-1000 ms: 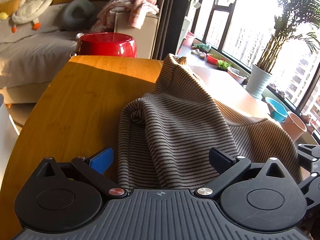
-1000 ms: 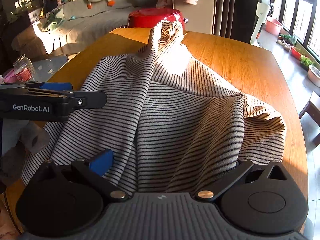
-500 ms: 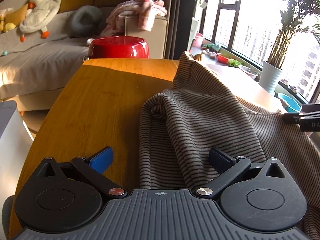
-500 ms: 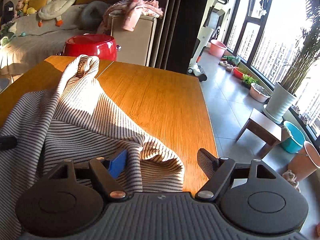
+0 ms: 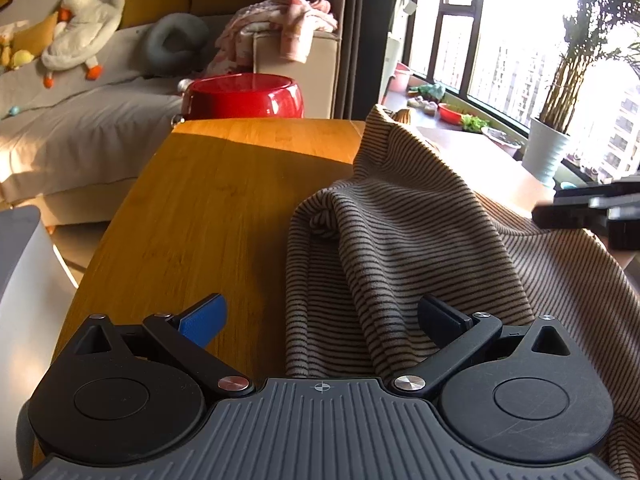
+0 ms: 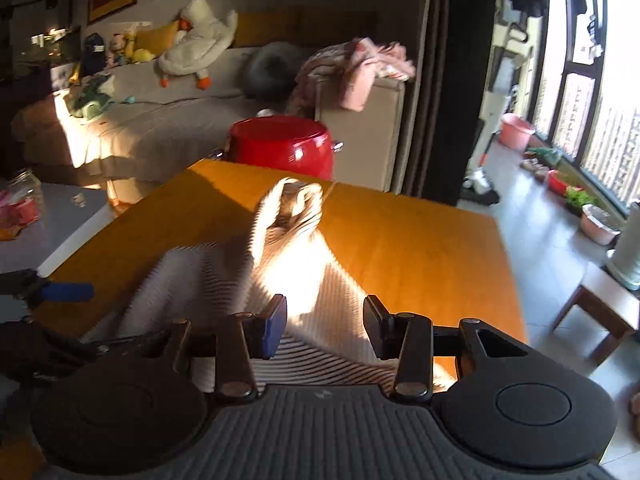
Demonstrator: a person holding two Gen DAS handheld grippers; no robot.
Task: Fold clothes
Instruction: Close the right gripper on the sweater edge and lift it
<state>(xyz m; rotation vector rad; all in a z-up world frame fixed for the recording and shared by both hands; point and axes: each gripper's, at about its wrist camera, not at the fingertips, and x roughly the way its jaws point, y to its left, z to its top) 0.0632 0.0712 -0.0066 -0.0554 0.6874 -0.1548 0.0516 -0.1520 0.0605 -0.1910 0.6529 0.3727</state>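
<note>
Striped garment (image 5: 420,240) rumpled, right gripper (image 6: 325,326) jaws closing, seemingly ungripped

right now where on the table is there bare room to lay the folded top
Bare wood runs along the table's left side, between its left edge and the striped top, up to the red pot just past the far end. In the right wrist view a second bare patch lies right of the top. The near middle is crowded: the top is bunched there, with both grippers over it.

Black two-finger grippers, left gripper (image 5: 320,316) and right gripper (image 6: 325,326): ribbed grey housings, round black discs, silver pivot screws, one blue pad apiece.
</note>
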